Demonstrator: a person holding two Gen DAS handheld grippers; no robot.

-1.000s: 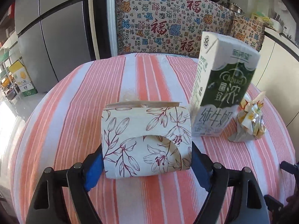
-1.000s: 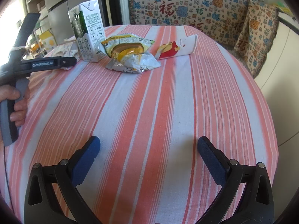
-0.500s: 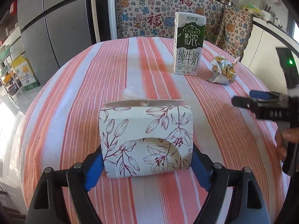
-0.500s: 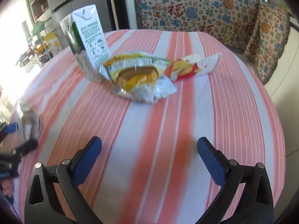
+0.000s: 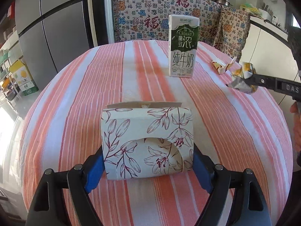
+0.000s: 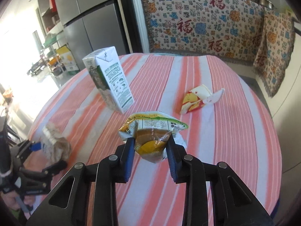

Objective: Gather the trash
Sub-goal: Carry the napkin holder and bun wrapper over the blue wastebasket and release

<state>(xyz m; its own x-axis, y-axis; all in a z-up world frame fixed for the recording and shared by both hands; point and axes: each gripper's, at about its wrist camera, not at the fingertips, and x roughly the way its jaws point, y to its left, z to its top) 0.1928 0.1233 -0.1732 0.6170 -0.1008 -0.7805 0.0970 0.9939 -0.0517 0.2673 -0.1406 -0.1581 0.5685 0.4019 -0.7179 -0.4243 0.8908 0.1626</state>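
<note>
On the striped desk (image 5: 75, 113) the left gripper (image 5: 147, 166) has its jaws clamped on the floral paper bag (image 5: 146, 141), a milk carton (image 5: 183, 47) stands upright beyond, and the right gripper (image 6: 150, 146), jaws just closing, pinches the snack wrapper (image 6: 150, 130) above the cloth.

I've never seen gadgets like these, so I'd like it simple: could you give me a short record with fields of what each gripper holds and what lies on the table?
Left gripper: closed on the white floral paper box, open at its top
Right gripper: its jaws have just been closing, now clamped on the crumpled yellow-green snack wrapper, lifted off the cloth
Standing on table: green-and-white milk carton, upright
Lying on table: red-yellow-white torn wrapper
Surface: round table with pink-and-white striped cloth
</note>
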